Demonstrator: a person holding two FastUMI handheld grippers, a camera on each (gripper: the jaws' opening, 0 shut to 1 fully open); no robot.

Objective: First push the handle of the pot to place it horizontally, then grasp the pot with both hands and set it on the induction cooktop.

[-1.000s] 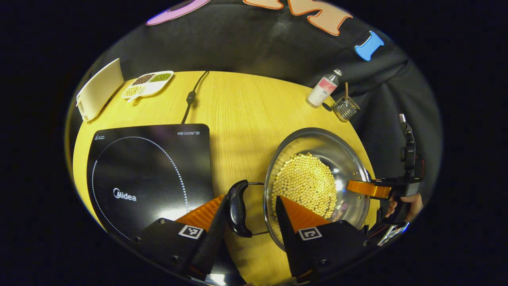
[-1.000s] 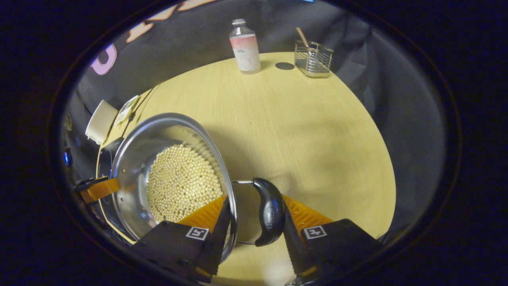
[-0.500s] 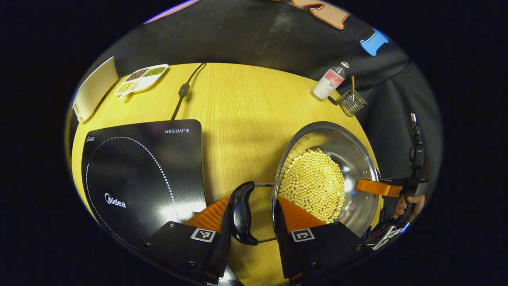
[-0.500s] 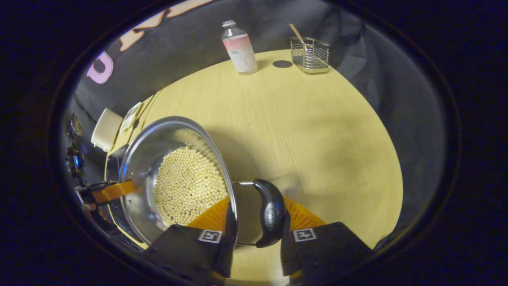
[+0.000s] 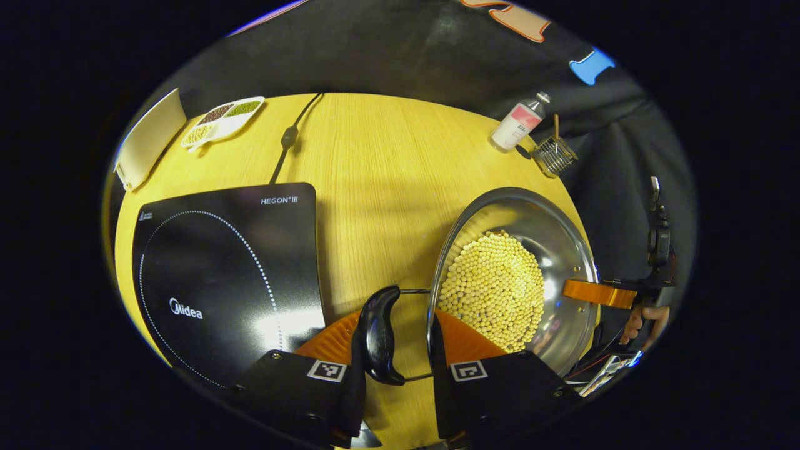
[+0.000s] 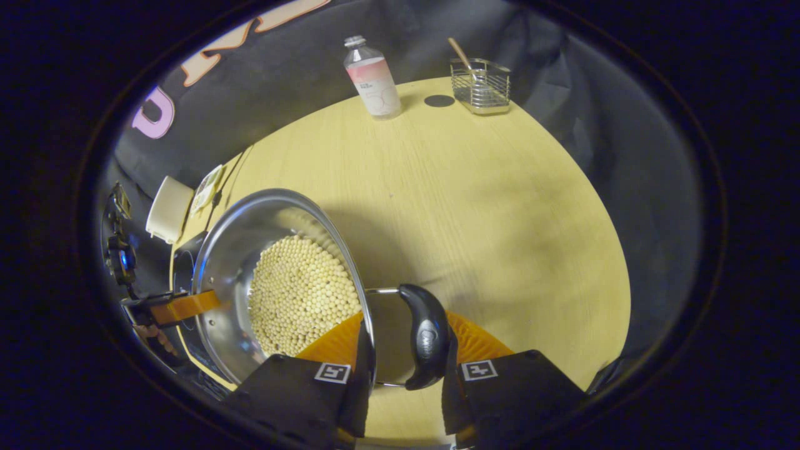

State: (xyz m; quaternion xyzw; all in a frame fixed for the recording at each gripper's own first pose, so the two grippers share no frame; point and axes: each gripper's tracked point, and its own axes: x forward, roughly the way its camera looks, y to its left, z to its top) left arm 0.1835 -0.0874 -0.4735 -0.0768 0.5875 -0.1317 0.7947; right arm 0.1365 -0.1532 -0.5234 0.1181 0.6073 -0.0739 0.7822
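Both your jaws sit narrow: left gripper (image 5: pixel 392 350) pinches one pot (image 5: pixel 562 250) handle (image 5: pixel 379 334), right gripper (image 6: pixel 403 350) pinches the other handle (image 6: pixel 425 334).

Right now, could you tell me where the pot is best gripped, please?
By its two black loop handles, which sit level on opposite sides of the pot. Come in from each side and straddle handle and rim, with one finger inside the wall and one outside the handle.

Wooden table (image 5: pixel 387 175), cooktop (image 5: pixel 225 275), pot (image 5: pixel 519 275), bottle (image 6: pixel 373 78), wire basket (image 6: pixel 480 85)
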